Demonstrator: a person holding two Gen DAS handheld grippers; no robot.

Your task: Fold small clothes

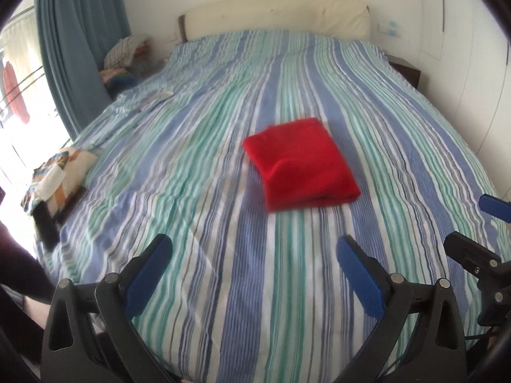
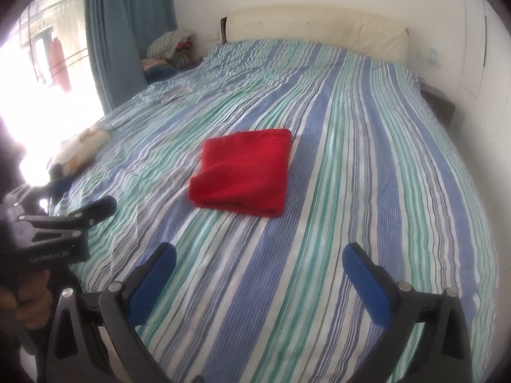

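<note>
A red cloth (image 1: 301, 166) lies folded into a thick rectangle on the striped bedspread (image 1: 223, 223); it also shows in the right wrist view (image 2: 242, 172). My left gripper (image 1: 254, 249) is open and empty, held above the bed well short of the cloth. My right gripper (image 2: 258, 255) is open and empty, also short of the cloth. The right gripper shows at the right edge of the left wrist view (image 1: 472, 226). The left gripper shows at the left edge of the right wrist view (image 2: 83, 198).
A cream headboard (image 1: 278, 16) stands at the far end. Folded clothes (image 1: 57, 178) lie at the bed's left edge. A pile of clothes (image 1: 127, 54) sits by the blue curtain (image 1: 73, 48). A dark nightstand (image 1: 405, 70) is at the far right.
</note>
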